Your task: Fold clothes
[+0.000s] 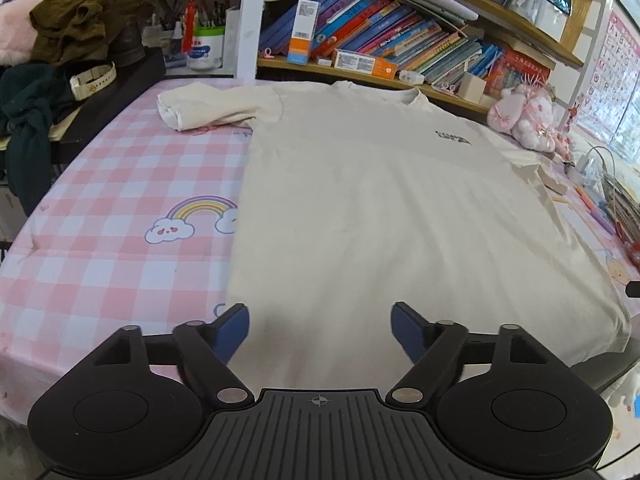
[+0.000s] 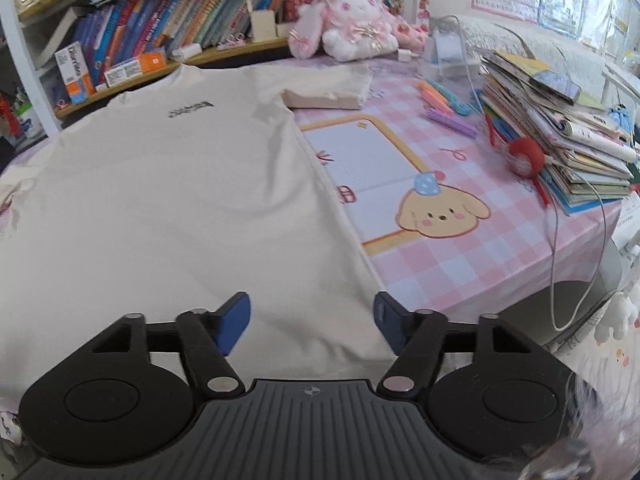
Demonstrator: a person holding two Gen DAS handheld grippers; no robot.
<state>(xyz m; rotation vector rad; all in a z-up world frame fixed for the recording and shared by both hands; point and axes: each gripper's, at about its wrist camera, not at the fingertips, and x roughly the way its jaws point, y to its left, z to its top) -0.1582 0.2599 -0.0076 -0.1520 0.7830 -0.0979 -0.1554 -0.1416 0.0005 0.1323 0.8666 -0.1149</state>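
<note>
A cream T-shirt [image 1: 380, 200] lies flat, front up, on the pink checked tablecloth [image 1: 100, 248], collar toward the bookshelf and a small dark logo on the chest. Its left sleeve [image 1: 208, 106] is bunched at the far left; its right sleeve [image 2: 332, 88] lies folded at the far right. My left gripper [image 1: 320, 326] hovers over the shirt's near left hem, jaws wide, nothing between its blue pads. My right gripper [image 2: 312, 316] stands open above the shirt's [image 2: 160, 200] near right hem, pads apart from the cloth.
A bookshelf [image 1: 380, 40] runs along the back. Dark clothes and a watch [image 1: 92, 78] pile at the left. A pink plush toy [image 2: 356, 20], pens [image 2: 444, 108], a stack of books [image 2: 560, 132] and a white cable [image 2: 560, 240] crowd the right side of the tablecloth [image 2: 440, 248].
</note>
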